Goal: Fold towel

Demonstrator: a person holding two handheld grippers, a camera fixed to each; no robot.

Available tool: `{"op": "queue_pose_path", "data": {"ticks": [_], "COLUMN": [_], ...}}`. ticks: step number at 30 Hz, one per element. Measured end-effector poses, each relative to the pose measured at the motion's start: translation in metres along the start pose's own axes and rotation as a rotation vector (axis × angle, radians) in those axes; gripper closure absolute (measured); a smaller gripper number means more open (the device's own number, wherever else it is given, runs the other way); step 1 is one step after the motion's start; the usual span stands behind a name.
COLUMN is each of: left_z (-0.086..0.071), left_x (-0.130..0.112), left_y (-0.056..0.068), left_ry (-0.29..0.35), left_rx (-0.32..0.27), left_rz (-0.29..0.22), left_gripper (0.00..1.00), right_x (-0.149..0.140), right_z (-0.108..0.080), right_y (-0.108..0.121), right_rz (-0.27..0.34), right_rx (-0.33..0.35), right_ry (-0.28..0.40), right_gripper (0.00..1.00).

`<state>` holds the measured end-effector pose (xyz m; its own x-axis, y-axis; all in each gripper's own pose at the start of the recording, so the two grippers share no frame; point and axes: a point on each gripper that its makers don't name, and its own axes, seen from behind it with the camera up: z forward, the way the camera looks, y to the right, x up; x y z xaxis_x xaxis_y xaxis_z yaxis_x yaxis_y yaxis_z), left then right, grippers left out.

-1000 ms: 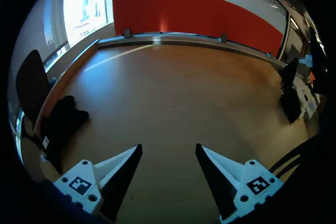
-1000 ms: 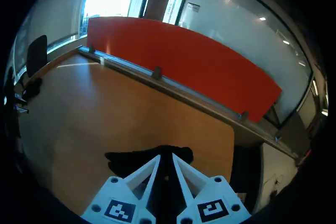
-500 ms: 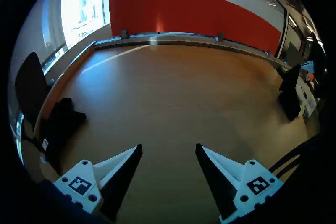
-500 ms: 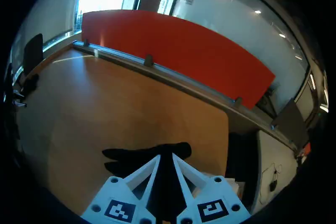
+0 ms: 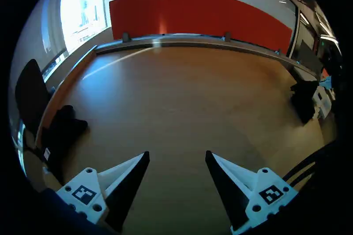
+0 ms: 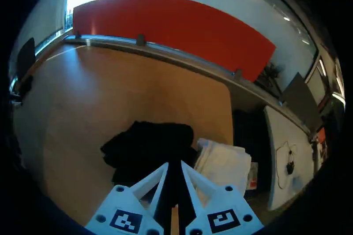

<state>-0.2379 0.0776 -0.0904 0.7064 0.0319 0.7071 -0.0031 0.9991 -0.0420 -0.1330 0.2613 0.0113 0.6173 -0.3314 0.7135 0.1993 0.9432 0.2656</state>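
Left claw: the left claw [image 5: 176, 155] sits low in the left gripper view, its two fingers spread wide with nothing between them but bare wood.
Right claw: the right claw [image 6: 174, 164] sits at the bottom centre of the right gripper view, fingers pressed together to a narrow slit, tips sunk in the near edge of the black towel [image 6: 145, 144] and pinching it.
Towel: crumpled in a loose heap on the counter [image 6: 88, 94], lower centre of the right gripper view, just above the fingertips.
Beside the towel: a pale cloth pile [image 6: 225, 164] lies just to its right and seems to touch it, near the counter's right edge.
Counter: a broad wooden top, with a bare stretch across the middle of the left gripper view.
Backdrop: an orange partition [image 5: 198, 12] runs along the far edge of the counter, across the top of both views.
Left edge, left gripper view: a black chair [image 5: 28, 89] and, below it, a dark bundle [image 5: 64, 127] at the counter's edge.
Right edge, left gripper view: a dark shape [image 5: 303, 98], too small and shadowed to identify.
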Motion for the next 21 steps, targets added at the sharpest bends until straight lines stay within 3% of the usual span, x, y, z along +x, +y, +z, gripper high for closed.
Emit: {"op": "queue_pose_path", "data": {"ticks": [11,21], "left_z": [-0.003,-0.006], "left_x": [-0.002,-0.004], "left_y": [-0.001,-0.005], "left_ry": [0.000,-0.002], "left_rx": [0.008,0.019], "left_rz": [0.007,0.010], "left_gripper": [0.06,0.06], "right_x": [-0.063,-0.094], "right_z": [0.007,0.017], "right_y": [0.001,0.006], "right_rz": [0.070,0.134], "right_rx": [-0.014,-0.035], "right_ry": [-0.086,-0.141], "right_gripper": [0.95,0.95]}}
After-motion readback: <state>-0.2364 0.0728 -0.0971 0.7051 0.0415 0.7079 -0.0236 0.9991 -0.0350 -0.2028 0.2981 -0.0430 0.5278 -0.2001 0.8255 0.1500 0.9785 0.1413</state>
